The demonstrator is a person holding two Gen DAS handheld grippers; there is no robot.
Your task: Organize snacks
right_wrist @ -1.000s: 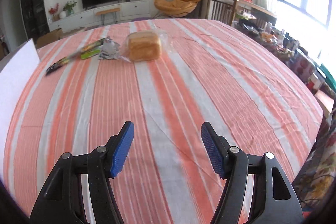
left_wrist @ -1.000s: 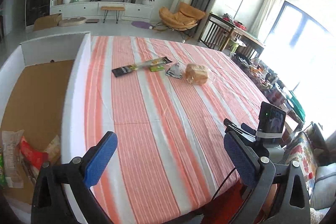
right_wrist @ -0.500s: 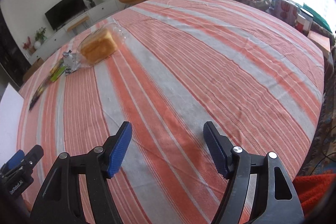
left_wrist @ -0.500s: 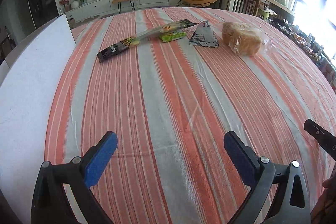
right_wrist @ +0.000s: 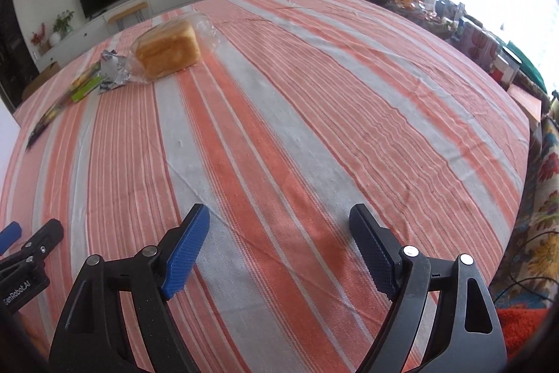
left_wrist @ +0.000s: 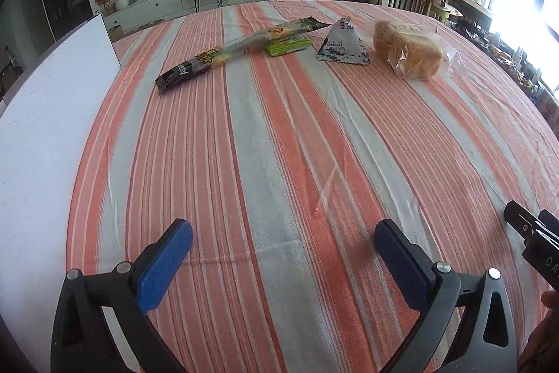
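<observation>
Snacks, four, far side of striped table point(left_wrist: 279, 163), landmark: bread point(left_wrist: 407, 53).
- Bread: bagged, rightmost.
- Pouch point(left_wrist: 342, 42): just left of bread.
- Green pack point(left_wrist: 288, 45): left of pouch.
- Stick pack point(left_wrist: 230, 53): furthest left, long axis running up-right toward bread.

Left gripper point(left_wrist: 283, 261): wide open, empty; stick pack ahead-left.
Right gripper point(right_wrist: 279, 247): wide open, empty; bread ahead-left, likely its nearer target.

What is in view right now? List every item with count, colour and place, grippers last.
Long snack stick pack: one, black and yellow, far left on the tablecloth.
Green pack: one, green, beside the stick pack.
Triangular pouch: one, white and blue, left of the bread.
Bagged bread loaf: one, golden, far right of the row.
Tablecloth: one, orange and grey stripes.
White box wall: one, left edge.
Left gripper: open, empty.
Right gripper: open, empty.
</observation>
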